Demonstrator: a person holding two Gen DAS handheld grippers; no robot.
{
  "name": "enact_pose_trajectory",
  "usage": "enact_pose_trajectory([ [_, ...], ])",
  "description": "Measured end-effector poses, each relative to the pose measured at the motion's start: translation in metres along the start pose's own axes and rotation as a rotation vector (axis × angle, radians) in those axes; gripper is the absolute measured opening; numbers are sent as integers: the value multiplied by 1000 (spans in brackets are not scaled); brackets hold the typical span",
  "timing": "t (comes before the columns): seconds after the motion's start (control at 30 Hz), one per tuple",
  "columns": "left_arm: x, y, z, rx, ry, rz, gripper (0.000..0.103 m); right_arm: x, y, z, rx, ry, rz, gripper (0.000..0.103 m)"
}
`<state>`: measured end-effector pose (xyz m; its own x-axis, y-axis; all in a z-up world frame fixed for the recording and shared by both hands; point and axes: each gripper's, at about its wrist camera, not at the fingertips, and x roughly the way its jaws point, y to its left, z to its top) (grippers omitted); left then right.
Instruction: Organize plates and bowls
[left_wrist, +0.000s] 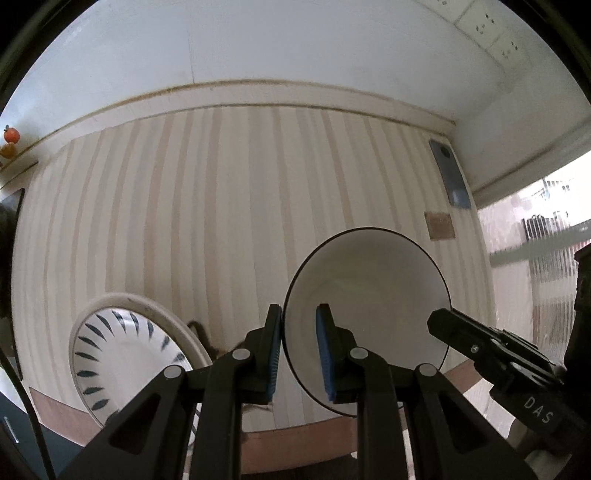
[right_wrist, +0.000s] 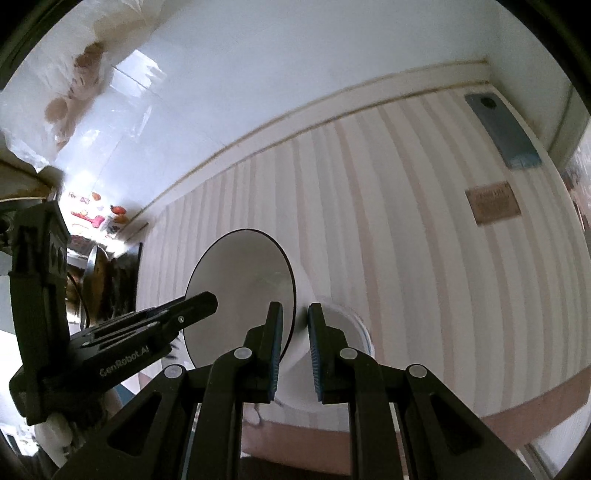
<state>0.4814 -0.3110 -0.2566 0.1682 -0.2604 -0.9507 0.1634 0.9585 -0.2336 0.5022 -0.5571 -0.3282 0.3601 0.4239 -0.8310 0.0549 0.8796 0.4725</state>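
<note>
A white bowl (left_wrist: 369, 295) with a thin black rim is held tilted above the striped table (left_wrist: 221, 203), its opening towards the left wrist camera. My left gripper (left_wrist: 299, 314) is shut on the bowl's left rim, one blue pad inside and one outside. My right gripper (left_wrist: 441, 325) comes in from the right and grips the opposite rim. In the right wrist view the right gripper (right_wrist: 295, 310) is shut on the bowl (right_wrist: 240, 291) rim, and the left gripper (right_wrist: 207, 301) bites the far edge. A white dish with blue leaf marks (left_wrist: 110, 350) lies in a cream-rimmed plate (left_wrist: 155, 304) at lower left.
A grey-blue phone (left_wrist: 450, 173) and a brown card (left_wrist: 439, 225) lie near the table's far right corner. The white wall with sockets (left_wrist: 495, 33) runs behind the table. A window (left_wrist: 535, 240) is to the right. A plastic bag (right_wrist: 55, 110) hangs at upper left.
</note>
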Motion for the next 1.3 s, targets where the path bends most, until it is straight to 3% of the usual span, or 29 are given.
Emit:
enact_pose_trajectory([
  [0.43, 24, -12, -17, 36, 41, 18, 16, 14, -29, -33, 57, 43, -17, 16],
  [1.3, 55, -26, -22, 83, 57, 67, 16, 35, -38, -38, 84, 72, -41, 16],
])
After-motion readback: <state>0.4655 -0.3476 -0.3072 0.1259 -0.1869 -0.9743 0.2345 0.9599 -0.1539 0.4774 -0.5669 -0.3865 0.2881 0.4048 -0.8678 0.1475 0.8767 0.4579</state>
